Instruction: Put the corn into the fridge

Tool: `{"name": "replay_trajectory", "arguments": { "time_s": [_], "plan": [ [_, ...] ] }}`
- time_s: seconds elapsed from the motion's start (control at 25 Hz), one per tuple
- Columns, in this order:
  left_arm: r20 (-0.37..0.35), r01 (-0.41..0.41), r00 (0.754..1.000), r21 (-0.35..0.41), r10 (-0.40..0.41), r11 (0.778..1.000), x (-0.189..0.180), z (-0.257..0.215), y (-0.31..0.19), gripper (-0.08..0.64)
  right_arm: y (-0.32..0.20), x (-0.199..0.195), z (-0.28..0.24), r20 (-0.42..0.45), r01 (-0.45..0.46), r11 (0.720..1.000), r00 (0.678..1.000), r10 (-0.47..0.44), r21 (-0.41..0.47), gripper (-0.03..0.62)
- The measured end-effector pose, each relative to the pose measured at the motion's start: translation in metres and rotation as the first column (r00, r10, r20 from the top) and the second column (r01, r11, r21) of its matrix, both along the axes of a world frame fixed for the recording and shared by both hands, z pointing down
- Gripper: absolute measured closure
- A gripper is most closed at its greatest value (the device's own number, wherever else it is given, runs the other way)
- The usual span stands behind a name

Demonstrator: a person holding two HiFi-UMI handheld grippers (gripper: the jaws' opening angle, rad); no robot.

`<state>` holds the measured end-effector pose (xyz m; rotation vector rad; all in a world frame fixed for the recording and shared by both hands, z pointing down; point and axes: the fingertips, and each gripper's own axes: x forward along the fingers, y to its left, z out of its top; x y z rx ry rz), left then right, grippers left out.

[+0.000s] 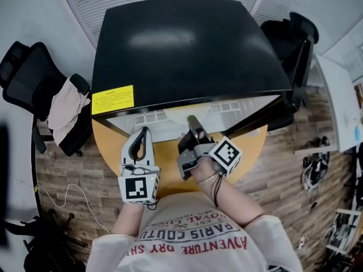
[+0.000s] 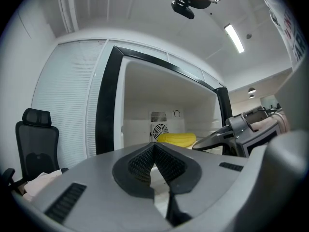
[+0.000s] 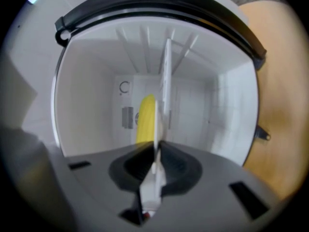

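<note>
A black mini fridge (image 1: 187, 44) stands open on the round wooden table (image 1: 170, 166). The yellow corn (image 2: 176, 139) lies inside on the white shelf, near the back wall with the fan; the right gripper view also shows the corn (image 3: 146, 120). My right gripper (image 1: 193, 124) reaches into the fridge mouth, rolled on its side. Its tips (image 3: 157, 151) straddle the front edge of the thin white shelf (image 3: 166, 81), and the jaws stand slightly apart around it. My left gripper (image 1: 143, 134) hovers just left of it outside the fridge, shut (image 2: 154, 146) and empty.
A black office chair (image 1: 34, 78) draped with a light cloth (image 1: 65, 103) stands at the left, and another black chair (image 1: 298, 44) at the right. A yellow label (image 1: 113, 99) marks the fridge top. A cable (image 1: 68, 200) lies on the wooden floor.
</note>
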<state>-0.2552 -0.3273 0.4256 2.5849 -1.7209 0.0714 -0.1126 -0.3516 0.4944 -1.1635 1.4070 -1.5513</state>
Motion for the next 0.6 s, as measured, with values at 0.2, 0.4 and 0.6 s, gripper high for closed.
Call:
{"name": "replay_trajectory", "arguments": {
  "time_s": [0.2,0.4,0.6],
  "plan": [
    [0.011,0.006,1.000,-0.003,-0.006,1.000,-0.002,0.003,-0.003,0.537,0.001,0.000,-0.001,-0.003,-0.025,0.999,1.000,0.026,0.038,0.534],
    [0.007,0.016,1.000,-0.010,-0.016,1.000,-0.004,0.004,-0.003,0.537,0.000,0.000,-0.004,0.011,-0.003,0.997,1.000,0.003,0.080,0.515],
    [0.024,0.019,1.000,-0.005,-0.019,1.000,-0.004,0.006,0.004,0.537,0.003,0.002,-0.010,0.022,0.018,0.994,1.000,-0.020,0.110,0.431]
  ]
}}
